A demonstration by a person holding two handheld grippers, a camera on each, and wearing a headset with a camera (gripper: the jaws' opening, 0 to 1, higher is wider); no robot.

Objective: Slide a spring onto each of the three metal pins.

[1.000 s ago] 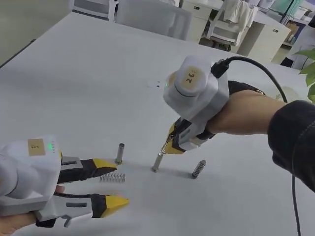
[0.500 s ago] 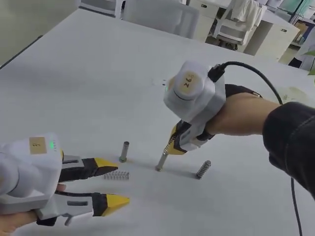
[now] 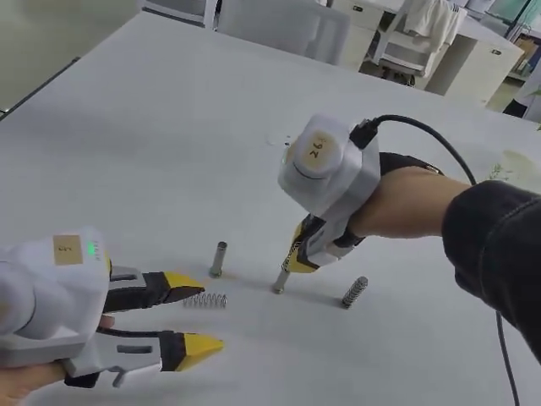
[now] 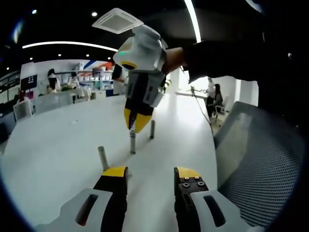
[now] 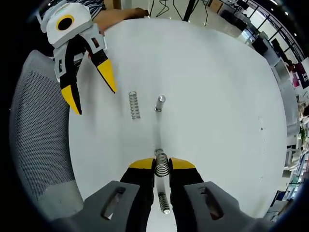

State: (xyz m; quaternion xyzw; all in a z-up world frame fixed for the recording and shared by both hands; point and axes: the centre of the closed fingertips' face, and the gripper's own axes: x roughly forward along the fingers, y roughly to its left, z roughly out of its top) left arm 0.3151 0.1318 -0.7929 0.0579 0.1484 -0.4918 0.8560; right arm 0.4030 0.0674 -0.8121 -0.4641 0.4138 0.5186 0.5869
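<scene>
In the head view the right gripper (image 3: 296, 260) points steeply down at the white table (image 3: 169, 127), its jaws drawn close together just above the top of the middle pin (image 3: 281, 280). What they carry is too small to make out here. To one side stands a bare pin (image 3: 219, 258). On the other side is the third pin (image 3: 350, 301), which already wears a fitted spring (image 3: 356, 289). The left gripper (image 3: 196, 314) waits low with its jaws spread wide and empty, and a loose spring (image 3: 205, 299) lies flat on the table just off its upper tip.

The left gripper view looks between its own parted jaws (image 4: 151, 172) at the right gripper (image 4: 135, 123) hanging over the middle pin (image 4: 133, 143). The bare pin (image 4: 103, 158) stands nearer, and a mesh chair (image 4: 256, 159) is on the right.

In the right gripper view the jaws (image 5: 162, 165) are clenched on the held spring (image 5: 161, 164), whose far end sits at the middle pin's top (image 5: 159, 153). The bare pin (image 5: 160, 102) and loose spring (image 5: 134, 105) lie beyond.

The likely trouble is alignment. If the coil's bore is off the pin's axis, pushing down could buckle the held spring or flick it out of the jaws. Sideways pressure might tip the pin, since how it is fixed cannot be told.
</scene>
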